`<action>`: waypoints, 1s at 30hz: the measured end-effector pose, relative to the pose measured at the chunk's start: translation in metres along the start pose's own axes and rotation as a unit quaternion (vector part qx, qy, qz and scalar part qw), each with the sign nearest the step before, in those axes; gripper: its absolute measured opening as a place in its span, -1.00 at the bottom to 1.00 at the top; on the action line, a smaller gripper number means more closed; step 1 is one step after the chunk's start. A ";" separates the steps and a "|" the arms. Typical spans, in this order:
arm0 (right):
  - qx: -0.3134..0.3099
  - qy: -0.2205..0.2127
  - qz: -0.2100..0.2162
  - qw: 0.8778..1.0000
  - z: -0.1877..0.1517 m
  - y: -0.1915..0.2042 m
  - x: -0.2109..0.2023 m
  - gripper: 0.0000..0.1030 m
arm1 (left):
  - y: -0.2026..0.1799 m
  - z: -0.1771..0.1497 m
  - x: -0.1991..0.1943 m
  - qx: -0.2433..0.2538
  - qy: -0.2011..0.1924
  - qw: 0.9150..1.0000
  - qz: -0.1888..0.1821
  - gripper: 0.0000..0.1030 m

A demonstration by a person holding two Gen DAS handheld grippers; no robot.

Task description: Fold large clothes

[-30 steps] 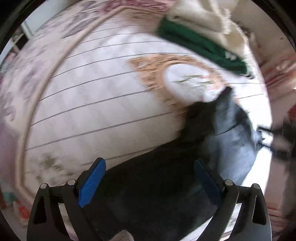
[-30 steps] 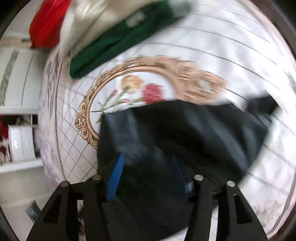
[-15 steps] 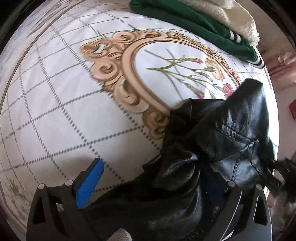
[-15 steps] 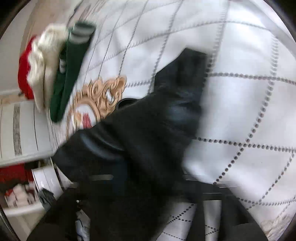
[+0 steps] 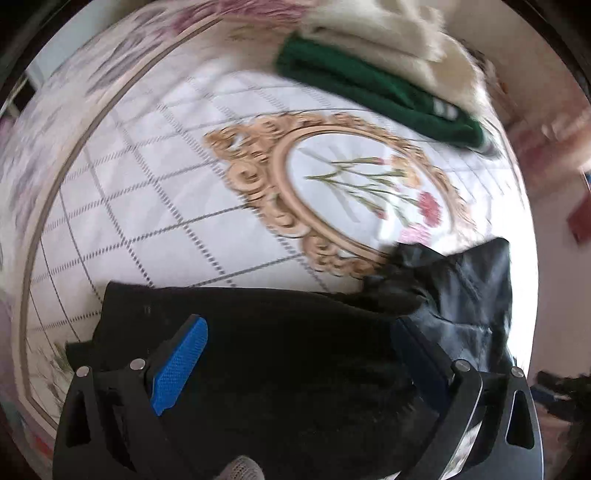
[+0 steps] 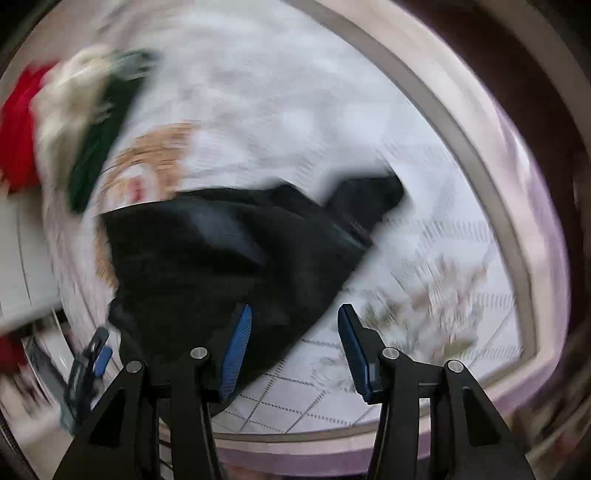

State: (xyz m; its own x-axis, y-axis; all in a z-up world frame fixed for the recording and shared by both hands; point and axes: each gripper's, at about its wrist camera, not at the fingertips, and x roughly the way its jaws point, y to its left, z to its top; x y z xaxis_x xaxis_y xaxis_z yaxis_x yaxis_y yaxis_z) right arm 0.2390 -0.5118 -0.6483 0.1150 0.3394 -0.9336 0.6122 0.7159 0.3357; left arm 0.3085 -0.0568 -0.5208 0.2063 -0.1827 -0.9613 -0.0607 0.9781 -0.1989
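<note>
A black leather-like jacket [image 5: 295, 332] lies bunched on the patterned bedspread [image 5: 155, 206]; it also shows in the right wrist view [image 6: 221, 251], blurred. My left gripper [image 5: 295, 354] is open, its blue-padded fingers [image 5: 181, 362] spread wide just above the jacket's dark lining. My right gripper [image 6: 291, 343] is open and empty at the jacket's near right edge, over bare bedspread [image 6: 424, 258]. The right view is motion-blurred.
A green garment [image 5: 373, 92] and a cream fluffy one [image 5: 388, 33] lie stacked at the far side of the bed. In the right view a red item [image 6: 18, 122] lies beside them. The bed's edge [image 6: 461, 122] curves along the right.
The right gripper has let go of the jacket and pulled back. The left gripper has drawn away and the jacket now lies spread flatter beneath it.
</note>
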 end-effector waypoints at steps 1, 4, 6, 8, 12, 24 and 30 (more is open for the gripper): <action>-0.043 -0.001 0.009 0.999 0.008 0.023 -0.001 0.32 | 0.003 0.002 0.010 -0.012 0.006 1.000 0.004 1.00; -0.149 -0.010 0.033 0.988 0.039 0.085 0.015 0.40 | 0.011 0.003 0.028 -0.028 0.017 0.999 0.019 1.00; -0.217 -0.005 0.031 0.976 0.057 0.126 0.036 0.40 | 0.016 0.002 0.036 -0.040 0.020 0.999 0.015 1.00; -0.269 0.017 0.015 0.963 0.069 0.166 0.064 0.40 | 0.020 0.000 0.033 -0.045 0.018 0.999 0.013 1.00; -0.344 0.060 -0.007 0.937 0.075 0.206 0.101 -0.58 | 0.025 -0.004 0.036 -0.044 0.016 0.999 0.026 1.00; -0.206 0.040 0.000 0.978 0.082 0.177 0.087 -0.33 | 0.002 -0.005 -0.015 -0.004 -0.022 0.999 0.039 1.00; -0.115 -0.020 0.004 0.993 0.045 0.088 0.014 0.59 | -0.047 0.012 0.015 0.017 -0.003 1.000 0.017 1.00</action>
State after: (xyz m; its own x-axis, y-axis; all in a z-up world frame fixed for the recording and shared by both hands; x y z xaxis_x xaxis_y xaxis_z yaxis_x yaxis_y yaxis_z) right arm 0.3295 -0.4718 -0.6376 0.1536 0.3237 -0.9336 0.4162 0.8357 0.3583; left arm 0.3262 -0.1042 -0.5237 0.2108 -0.1489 -0.9661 -0.0350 0.9865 -0.1597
